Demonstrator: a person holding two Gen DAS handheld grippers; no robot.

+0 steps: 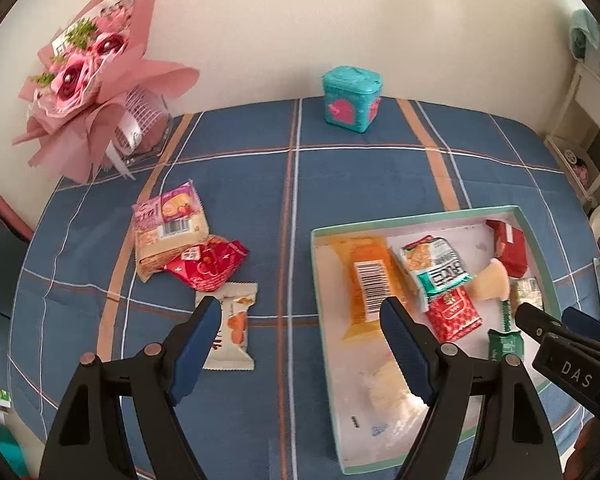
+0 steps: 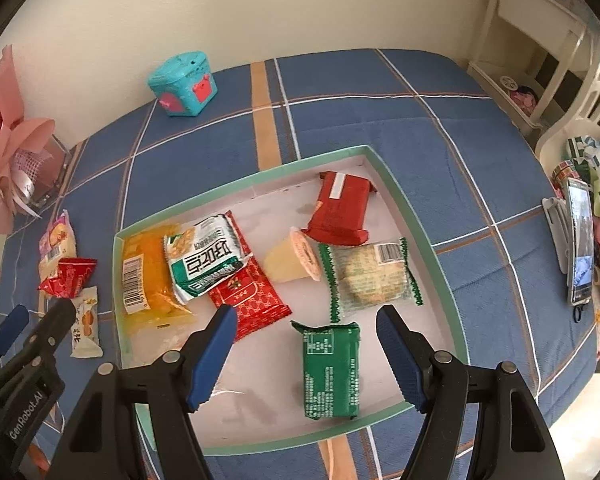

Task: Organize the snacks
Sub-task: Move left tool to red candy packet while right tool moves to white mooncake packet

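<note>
Both tools hang open and empty over the table (image 1: 260, 152). Between the right tool's (image 2: 306, 320) fingers lies a green packet (image 2: 330, 372) inside the mint-rimmed box (image 2: 420, 236), other snacks beyond it. Just past the left tool's (image 1: 300, 312) left finger a white packet (image 1: 232, 332) lies outside the box, with red (image 1: 206, 266) and pink (image 1: 172, 228) packets farther off.

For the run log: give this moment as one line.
left gripper: open, empty | right gripper: open, empty | tray: several snacks in | three snacks on cloth
</note>
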